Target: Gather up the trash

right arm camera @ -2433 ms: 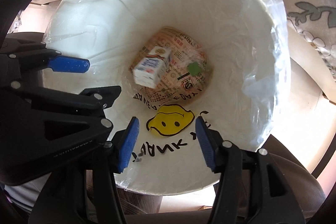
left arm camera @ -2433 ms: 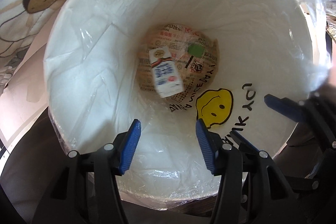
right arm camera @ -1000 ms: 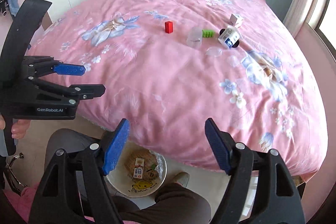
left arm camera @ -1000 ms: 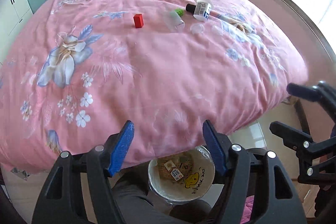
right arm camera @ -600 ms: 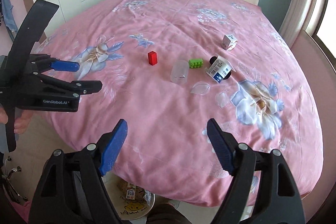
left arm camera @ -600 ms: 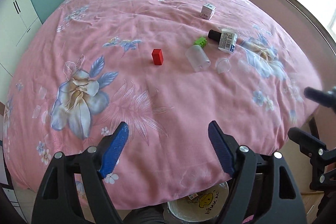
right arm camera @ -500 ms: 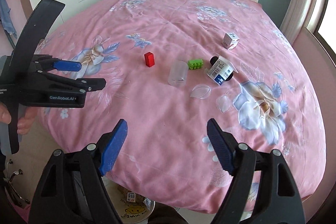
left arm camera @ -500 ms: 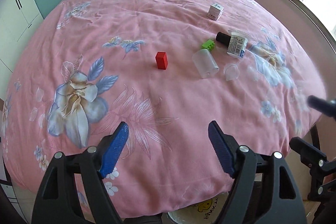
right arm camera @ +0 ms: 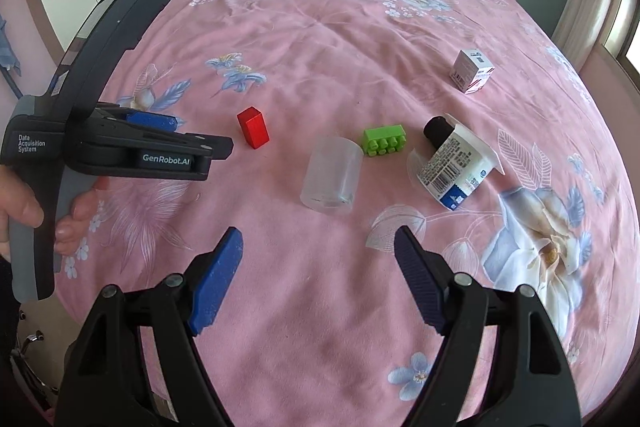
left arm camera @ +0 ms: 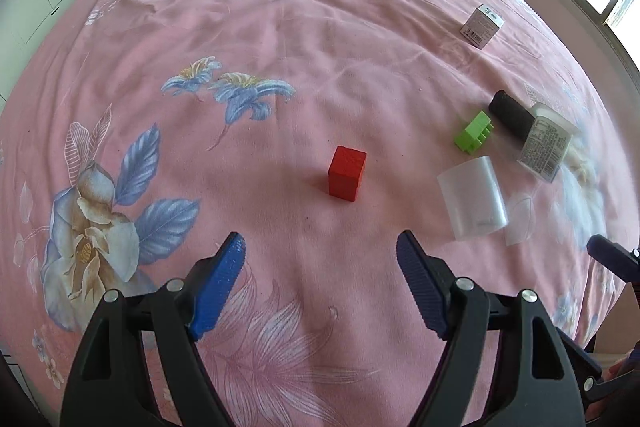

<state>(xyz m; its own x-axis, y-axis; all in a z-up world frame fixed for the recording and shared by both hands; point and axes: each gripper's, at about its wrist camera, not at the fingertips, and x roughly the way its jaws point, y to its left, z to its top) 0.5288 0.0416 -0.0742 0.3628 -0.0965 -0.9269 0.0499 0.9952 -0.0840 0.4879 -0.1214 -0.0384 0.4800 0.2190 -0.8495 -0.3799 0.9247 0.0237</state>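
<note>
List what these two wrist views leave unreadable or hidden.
- Trash bin: in neither view, below the bed's near edge.
- Small carton's print: too small, left wrist view.
- Black object: partly covered by the yogurt cup, right wrist view.
- Right tongs: cut off at the left view's edge.

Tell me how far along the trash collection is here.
Done: nothing these views can confirm; no bin shows. In hand: nothing. The left gripper, whose jaws have just been opening, and right gripper are open and empty above the bedspread. Left: red block, clear cup, green brick, labelled tub, small box.
</note>
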